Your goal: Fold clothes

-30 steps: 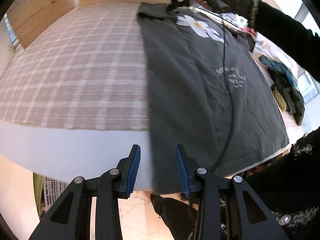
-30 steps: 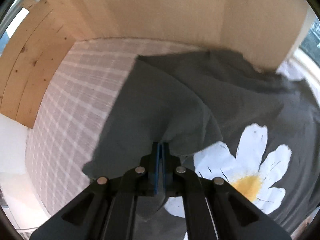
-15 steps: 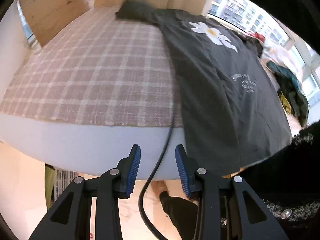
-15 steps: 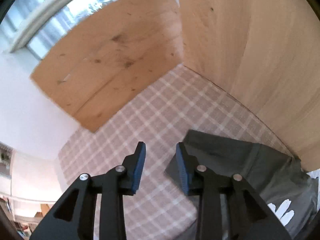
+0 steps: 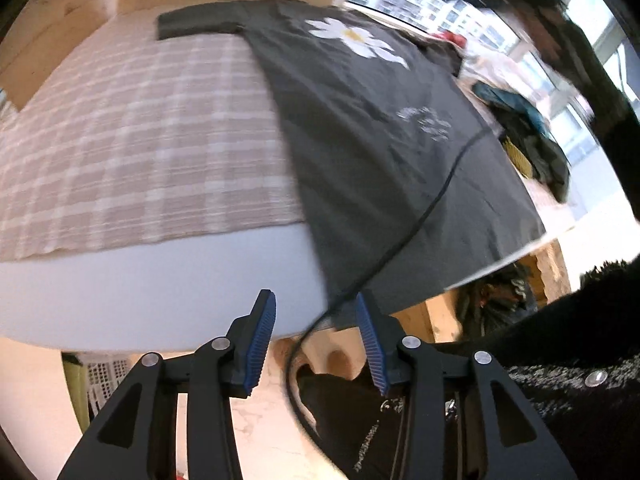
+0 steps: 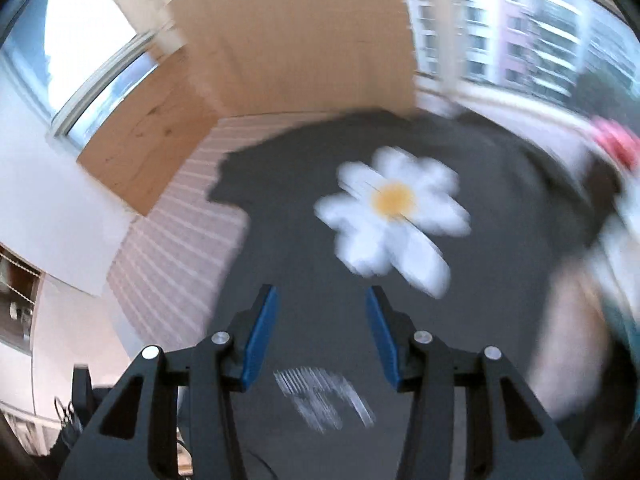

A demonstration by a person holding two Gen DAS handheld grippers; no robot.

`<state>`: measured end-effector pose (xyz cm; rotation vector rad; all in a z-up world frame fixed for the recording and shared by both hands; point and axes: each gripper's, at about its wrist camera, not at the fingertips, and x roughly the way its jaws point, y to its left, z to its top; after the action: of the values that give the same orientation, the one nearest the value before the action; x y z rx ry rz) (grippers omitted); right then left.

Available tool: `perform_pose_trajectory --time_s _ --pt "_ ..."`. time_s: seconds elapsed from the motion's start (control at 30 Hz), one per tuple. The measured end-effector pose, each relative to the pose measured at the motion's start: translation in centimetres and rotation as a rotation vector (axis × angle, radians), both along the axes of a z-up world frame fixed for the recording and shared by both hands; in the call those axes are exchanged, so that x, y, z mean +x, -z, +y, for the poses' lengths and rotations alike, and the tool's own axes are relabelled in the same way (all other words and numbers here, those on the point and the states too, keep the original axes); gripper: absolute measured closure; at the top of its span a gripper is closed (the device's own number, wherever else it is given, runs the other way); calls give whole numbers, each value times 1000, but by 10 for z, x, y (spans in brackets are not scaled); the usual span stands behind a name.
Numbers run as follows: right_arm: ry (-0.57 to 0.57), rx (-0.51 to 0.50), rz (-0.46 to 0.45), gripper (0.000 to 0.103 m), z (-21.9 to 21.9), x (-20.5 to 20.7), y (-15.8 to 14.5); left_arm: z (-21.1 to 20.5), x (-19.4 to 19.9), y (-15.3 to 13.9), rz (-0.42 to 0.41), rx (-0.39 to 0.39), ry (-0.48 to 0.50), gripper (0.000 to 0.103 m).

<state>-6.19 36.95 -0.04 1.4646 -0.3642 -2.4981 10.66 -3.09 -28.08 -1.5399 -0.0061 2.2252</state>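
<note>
Having let go of the grey T-shirt (image 6: 304, 248), the right hand-held gripper (image 6: 319, 332) now hangs agape above it

plaid bedcover (image 5: 132, 128), black cable (image 5: 432, 204), wooden wall panels (image 6: 288, 36), windows (image 6: 532, 28)

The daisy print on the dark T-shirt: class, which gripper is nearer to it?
Right. The right gripper hovers open over the shirt just below the daisy print. The left gripper is open off the bed's near edge, beyond the T-shirt hem.
</note>
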Motion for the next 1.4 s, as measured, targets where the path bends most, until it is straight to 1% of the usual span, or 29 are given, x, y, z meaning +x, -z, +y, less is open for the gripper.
perform_pose_trajectory --time_s 0.03,0.1,0.27,0.33,0.4,0.5,0.63,0.7,0.73,0.77,0.8,0.83,0.87,0.9,0.93,0.97,1.03,1.1,1.17,1.23,1.27,1.3,1.33,1.37,1.4 --pt "45 -11 1 57 25 31 0 4 1 0 0 -8 5 63" --pt "154 -75 31 57 79 104 -5 11 2 1 -1 -24 15 63" --pt "335 68 48 57 127 234 20 30 6 2 -2 -64 41 63" --pt "360 105 10 57 126 253 45 38 7 3 -2 -80 51 62" --pt "373 126 -51 57 124 267 79 47 7 4 0 -106 59 62" --pt "337 124 -95 57 113 275 112 66 -3 14 16 -193 51 62" --pt "271 101 -128 57 92 274 138 81 -7 16 34 -223 40 63" --pt "238 97 -132 57 83 274 144 85 -6 16 49 -234 47 67" --pt "221 105 -137 57 79 273 147 86 -5 16 55 -234 50 73" --pt "204 113 -142 57 74 272 151 86 -5 16 58 -227 51 87" --pt "187 120 -147 57 70 270 154 86 -4 16 60 -220 51 95" --pt "169 116 -149 57 66 270 158 87 -4 17 62 -213 52 98" --pt "151 104 -142 58 63 271 160 86 -4 16 64 -205 50 98" --pt "132 90 -134 64 60 272 161 85 -4 16 64 -197 45 99" --pt "115 70 -129 77 58 270 164 82 -5 13 66 -187 36 99" --pt "104 42 -135 99 58 269 166 78 -5 9 72 -176 20 99" --pt "129 -11 -126 99 66 268 162 67 -6 -1 85 -152 -16 99" --pt "167 -52 -91 99 79 271 150 49 -4 -17 114 -128 -68 99" --pt "195 -43 -48 99 87 274 134 30 -3 -33 149 -138 -118 99" --pt "223 -16 -1 99 93 276 118 14 -4 -42 165 -124 -156 99" --pt "214 14 -1 98 89 273 116 10 -6 -43 167 -120 -166 99" --pt "205 42 -6 89 85 270 114 8 -9 -40 163 -131 -170 99" --pt "191 56 -44 84 82 266 119 6 -13 -35 153 -152 -173 99" --pt "182 65 -78 83 80 263 123 4 -16 -30 139 -158 -172 99" --pt "202 36 -77 83 84 266 127 3 -18 -25 118 -140 -167 99"
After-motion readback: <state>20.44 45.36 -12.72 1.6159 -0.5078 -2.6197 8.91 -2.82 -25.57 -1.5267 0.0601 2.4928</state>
